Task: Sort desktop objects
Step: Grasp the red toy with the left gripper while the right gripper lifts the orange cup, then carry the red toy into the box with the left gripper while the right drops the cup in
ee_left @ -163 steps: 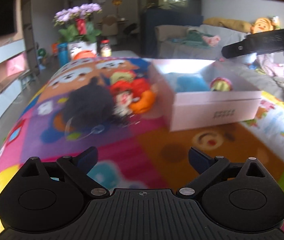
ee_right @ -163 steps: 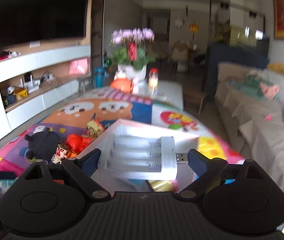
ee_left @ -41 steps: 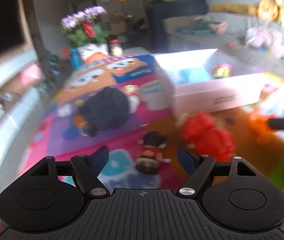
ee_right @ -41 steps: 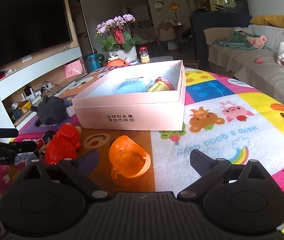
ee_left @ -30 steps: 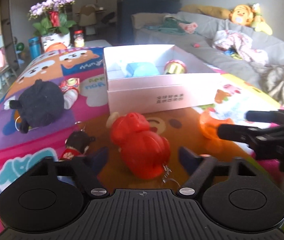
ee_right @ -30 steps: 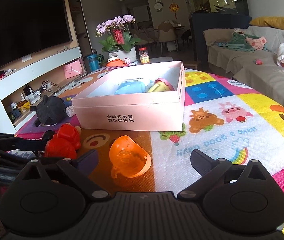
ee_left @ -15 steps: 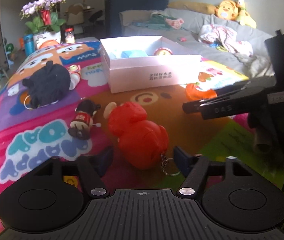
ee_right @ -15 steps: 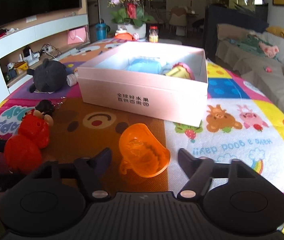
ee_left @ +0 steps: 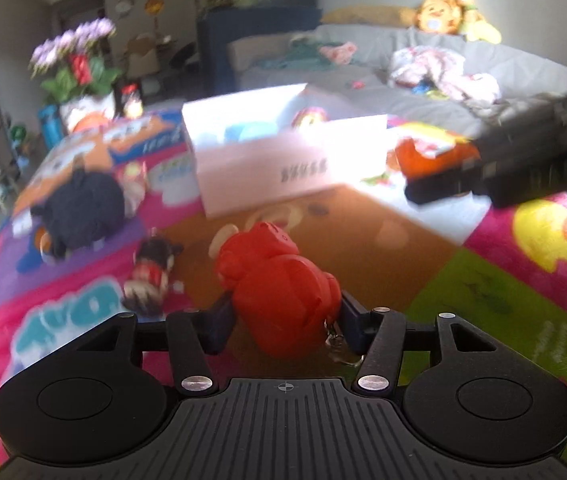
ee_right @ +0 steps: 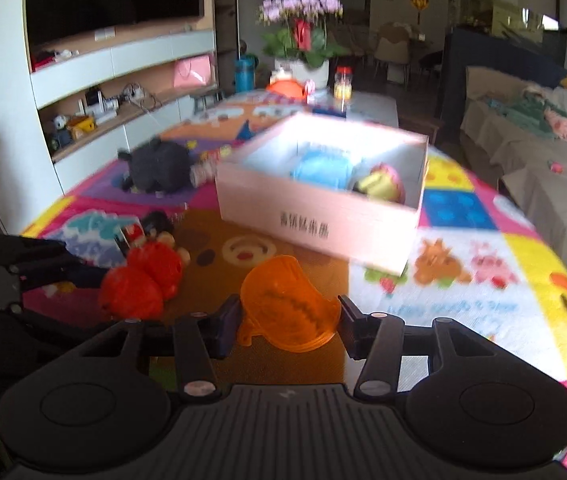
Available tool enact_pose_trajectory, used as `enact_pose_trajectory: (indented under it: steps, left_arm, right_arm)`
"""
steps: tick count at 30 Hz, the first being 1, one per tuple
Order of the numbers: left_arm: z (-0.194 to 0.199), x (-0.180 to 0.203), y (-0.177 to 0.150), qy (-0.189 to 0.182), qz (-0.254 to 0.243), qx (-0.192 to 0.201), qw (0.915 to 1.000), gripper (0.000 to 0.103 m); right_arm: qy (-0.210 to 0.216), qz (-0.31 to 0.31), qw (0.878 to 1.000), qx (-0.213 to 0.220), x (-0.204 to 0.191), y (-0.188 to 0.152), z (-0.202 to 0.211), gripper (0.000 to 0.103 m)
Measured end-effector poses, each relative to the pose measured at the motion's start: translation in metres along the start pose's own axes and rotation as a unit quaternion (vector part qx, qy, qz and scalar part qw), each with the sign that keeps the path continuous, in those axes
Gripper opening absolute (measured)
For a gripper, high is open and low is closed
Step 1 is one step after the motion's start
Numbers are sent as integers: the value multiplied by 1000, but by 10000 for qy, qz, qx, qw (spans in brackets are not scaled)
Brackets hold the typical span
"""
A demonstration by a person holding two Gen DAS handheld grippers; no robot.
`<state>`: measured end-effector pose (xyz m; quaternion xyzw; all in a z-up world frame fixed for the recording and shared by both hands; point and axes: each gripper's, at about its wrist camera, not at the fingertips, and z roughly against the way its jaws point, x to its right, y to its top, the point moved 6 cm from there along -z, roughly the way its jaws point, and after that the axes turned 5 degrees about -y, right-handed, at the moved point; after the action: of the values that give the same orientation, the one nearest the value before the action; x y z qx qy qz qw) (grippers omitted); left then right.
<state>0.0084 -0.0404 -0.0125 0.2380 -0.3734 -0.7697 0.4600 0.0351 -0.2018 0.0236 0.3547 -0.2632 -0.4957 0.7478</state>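
Observation:
A red plush toy [ee_left: 275, 280] sits between the fingers of my left gripper [ee_left: 283, 316]. The jaws are closing and both pads press on its sides, low over the colourful mat [ee_left: 483, 304]. My right gripper [ee_right: 289, 320] is also closing, and its pads grip an orange translucent cup [ee_right: 287, 304]. In the left wrist view that cup [ee_left: 431, 156] hangs above the mat, to the right of the pink box [ee_left: 283, 168]. The open box [ee_right: 315, 228] lies ahead of both grippers and holds a blue item [ee_right: 323, 168] and a yellow-pink toy [ee_right: 379, 184].
A black plush [ee_left: 79, 208] and a small red-and-black doll [ee_left: 151, 276] lie on the mat left of the box. A flower pot [ee_right: 303, 40] and jars stand at the table's far end. A grey sofa [ee_left: 443, 92] runs along the right.
Both pairs of jaws have narrowed from wide apart onto their toys. The right gripper has risen with the orange cup. The left gripper has moved in around the red plush.

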Motion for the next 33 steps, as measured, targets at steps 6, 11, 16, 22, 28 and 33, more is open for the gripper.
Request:
enact_pose_trajectory:
  steps: [6, 11, 16, 22, 28, 33]
  left_arm:
    - [35, -17, 81, 467, -503, 1074, 9918, 59]
    - [6, -30, 137, 573, -649, 1307, 9876, 58]
    - [-42, -31, 177, 600, -974, 1359, 9841, 59]
    - [-70, -47, 143, 492, -754, 862, 9922, 77]
    - [-48, -55, 76, 193, -265, 611, 9976, 87]
    - [-26, -61, 42, 219, 92, 577, 9981, 90]
  right_arm:
    - [-142, -258, 9903, 1361, 22, 61, 68, 50]
    - [-346, -360, 9840, 1711, 35, 76, 73, 50]
    - [-419, -529, 9879, 1393, 49, 72, 51, 50]
    - [-582, -624, 9900, 1120, 63, 61, 32, 50]
    - [-569, -706, 9926, 809, 70, 61, 2, 50]
    - [-502, -694, 9940, 685, 68, 80, -33, 50]
